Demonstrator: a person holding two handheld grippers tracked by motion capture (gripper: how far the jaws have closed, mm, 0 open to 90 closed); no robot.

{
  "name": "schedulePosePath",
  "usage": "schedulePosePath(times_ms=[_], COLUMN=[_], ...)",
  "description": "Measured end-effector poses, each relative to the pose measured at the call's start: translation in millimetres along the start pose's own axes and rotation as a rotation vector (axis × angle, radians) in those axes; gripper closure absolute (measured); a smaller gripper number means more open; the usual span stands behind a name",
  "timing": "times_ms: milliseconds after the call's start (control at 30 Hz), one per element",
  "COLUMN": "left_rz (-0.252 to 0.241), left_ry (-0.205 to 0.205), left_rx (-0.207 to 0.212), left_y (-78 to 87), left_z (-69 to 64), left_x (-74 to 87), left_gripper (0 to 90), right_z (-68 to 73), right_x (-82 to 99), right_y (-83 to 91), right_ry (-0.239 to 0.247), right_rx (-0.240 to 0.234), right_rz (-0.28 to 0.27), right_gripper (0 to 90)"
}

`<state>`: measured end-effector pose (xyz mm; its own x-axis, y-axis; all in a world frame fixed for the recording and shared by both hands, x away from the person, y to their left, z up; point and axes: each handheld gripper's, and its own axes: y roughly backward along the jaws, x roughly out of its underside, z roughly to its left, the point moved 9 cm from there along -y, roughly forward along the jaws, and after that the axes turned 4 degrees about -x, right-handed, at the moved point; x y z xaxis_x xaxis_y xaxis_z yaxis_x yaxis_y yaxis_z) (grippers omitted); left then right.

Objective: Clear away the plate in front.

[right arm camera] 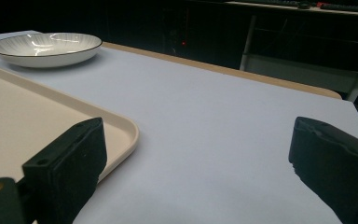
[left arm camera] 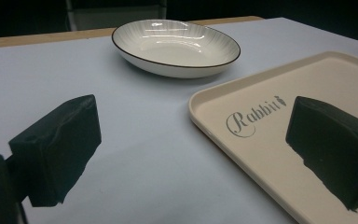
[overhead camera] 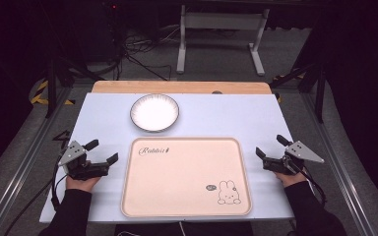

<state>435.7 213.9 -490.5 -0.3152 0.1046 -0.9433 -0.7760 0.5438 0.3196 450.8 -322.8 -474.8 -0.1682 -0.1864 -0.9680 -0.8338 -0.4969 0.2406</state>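
A: Why does the left gripper (overhead camera: 104, 152) rest just left of the cream rectangular plastic tray with the rabbit drawing (overhead camera: 186, 176), and the right gripper (overhead camera: 270, 151) just right of it?

B: Both sit with jaws spread wide, gripping nothing, flanking the tray, a ready stance I'd judge.

A: And the white round ceramic bowl with the dark rim (overhead camera: 154, 112)?

B: It stands empty beyond the tray's far left corner, near but apart from it, probably the closer reach for the left gripper.
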Motion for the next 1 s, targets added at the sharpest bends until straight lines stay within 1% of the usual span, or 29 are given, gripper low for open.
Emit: schedulePosePath(times_ms=[33, 167, 200, 267, 367, 467, 500, 533, 567, 600, 667, 767, 900, 933, 1000], left_rz=[0.005, 0.036, 0.045, 0.054, 0.052, 0.043, 0.048, 0.064, 0.064, 0.082, 0.086, 0.085, 0.069, 0.07, 0.074], left_ry=[-0.004, -0.019, -0.027, -0.031, -0.014, -0.006, 0.0, -0.001, -0.001, -0.002, -0.001, 0.008, 0.054, 0.06, 0.058], left_rx=[-0.005, -0.047, -0.047, -0.047, -0.046, -0.046, -0.055, -0.066, -0.066, -0.075, -0.072, -0.074, -0.061, -0.062, -0.063], left_y=[-1.6, -8.6, -9.7, -11.4, -12.8, -13.7, -15.0, -16.4, -16.4, -19.6, -20.7, -25.4, -32.9, -35.0, -39.4], left_z=[0.8, 3.9, 4.0, 3.7, 4.0, 4.2, 4.4, 4.8, 4.8, 3.3, 2.4, 2.3, 4.8, 5.4, 6.5], left_x=[-0.5, -1.5, -1.5, -2.4, -6.7, -11.8, -13.1, -13.6, -13.6, -16.2, -18.1, -27.3, -42.1, -45.0, -50.5], left_gripper=[4.5, 4.4, 4.5, 4.9, 5.8, 6.1, 6.5, 7.4, 7.9, 9.3, 9.6, 9.7, 9.2, 9.1, 8.4], right_z=[-0.2, -0.9, -0.8, -0.8, 1.1, 1.4, 1.1, 0.5, 0.5, -0.9, -0.8, -0.4, -0.6, -0.7, -0.6], right_x=[-0.1, -0.1, 0.0, -0.1, 0.0, 0.0, 0.0, 0.1, 0.1, 0.1, 0.2, 0.3, 0.5, 0.6, 0.6], right_y=[-0.2, -0.3, -0.4, -0.3, -0.7, -0.8, -0.7, -0.6, -0.6, -0.8, -1.0, -0.7, -1.4, -1.5, -1.4], right_ry=[-0.005, -0.01, -0.01, -0.011, -0.006, -0.006, -0.013, -0.017, -0.017, -0.027, -0.028, -0.021, -0.024, -0.025, -0.025], right_rx=[-0.001, 0.0, -0.002, -0.004, -0.028, -0.035, -0.038, -0.037, -0.037, -0.033, -0.034, -0.033, -0.029, -0.028, -0.031], right_rz=[-0.002, 0.0, 0.001, 0.0, 0.003, 0.003, 0.003, 0.004, 0.004, 0.005, 0.006, 0.006, 0.012, 0.013, 0.012], right_gripper=[4.7, 4.7, 4.4, 2.9, 2.0, 2.0, 2.0, 2.0, 2.0, 2.1, 2.5, 2.8, 4.3, 4.3, 4.3])
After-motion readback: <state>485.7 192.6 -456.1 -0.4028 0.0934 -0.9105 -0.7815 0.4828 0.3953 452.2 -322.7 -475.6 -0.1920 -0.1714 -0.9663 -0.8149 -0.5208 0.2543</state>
